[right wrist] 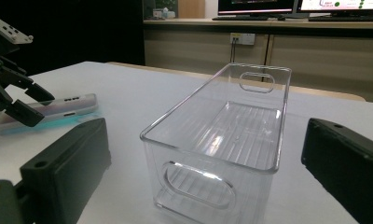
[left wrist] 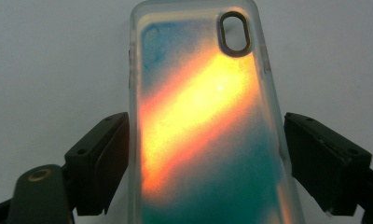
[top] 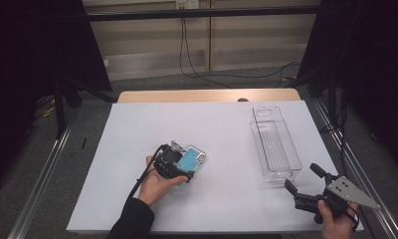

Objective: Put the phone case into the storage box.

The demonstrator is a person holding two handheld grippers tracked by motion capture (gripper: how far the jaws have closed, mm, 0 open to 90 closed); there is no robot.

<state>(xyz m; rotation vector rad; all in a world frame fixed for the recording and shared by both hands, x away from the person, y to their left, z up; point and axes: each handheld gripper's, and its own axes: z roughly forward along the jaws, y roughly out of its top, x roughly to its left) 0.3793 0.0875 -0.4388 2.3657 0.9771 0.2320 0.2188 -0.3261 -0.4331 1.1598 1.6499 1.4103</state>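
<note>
A translucent phone case with a blue, orange and yellow back lies flat on the white table cover, left of centre. My left gripper is over its near end. In the left gripper view the two jaws press against the long edges of the phone case, so the left gripper is shut on it. An empty clear plastic bin stands at the right. Just in front of the bin my right gripper stands open, facing the bin, and nothing is between its fingers.
The white cover spans the wooden table, with bare surface at the far left and between case and bin. Metal rails run along both sides of the table. From the right gripper view the left gripper and the case show at the far left.
</note>
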